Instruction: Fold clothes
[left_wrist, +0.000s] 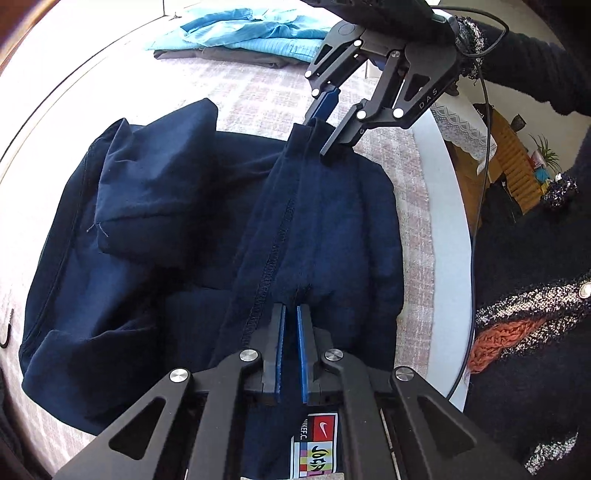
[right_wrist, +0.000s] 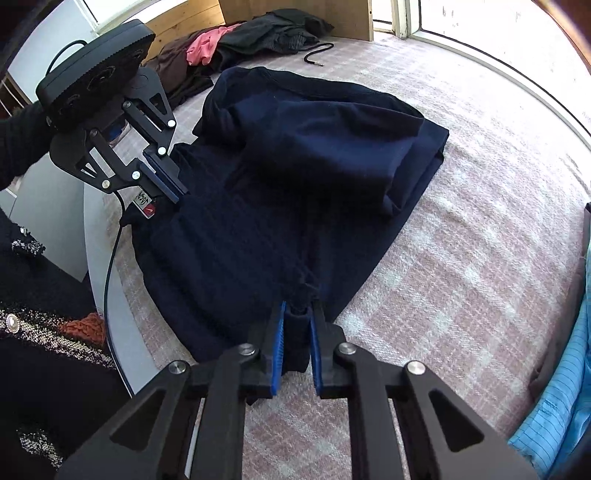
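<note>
A navy shirt (left_wrist: 177, 206) lies partly folded on a pink-and-white checked cover (right_wrist: 461, 277), one sleeve doubled over its body. My left gripper (left_wrist: 291, 308) is shut on the shirt's near edge, close to the neck label (left_wrist: 317, 443); in the right wrist view the left gripper (right_wrist: 173, 192) bites the fabric beside that label. My right gripper (right_wrist: 297, 314) is shut on a bunched fold of the same shirt (right_wrist: 314, 166) at the opposite end. In the left wrist view the right gripper (left_wrist: 319, 136) pinches that far edge. Between the two grippers the held edge runs as a raised ridge.
Light blue folded clothes (left_wrist: 240, 33) lie on a dark garment at the far end of the cover, also showing as light blue cloth (right_wrist: 561, 387). A heap of dark and pink clothes (right_wrist: 240, 40) and a black cable (right_wrist: 317, 55) sit beyond the shirt. The person's dark sleeve (left_wrist: 535, 55) and the surface's white rim (left_wrist: 443, 221) are close by.
</note>
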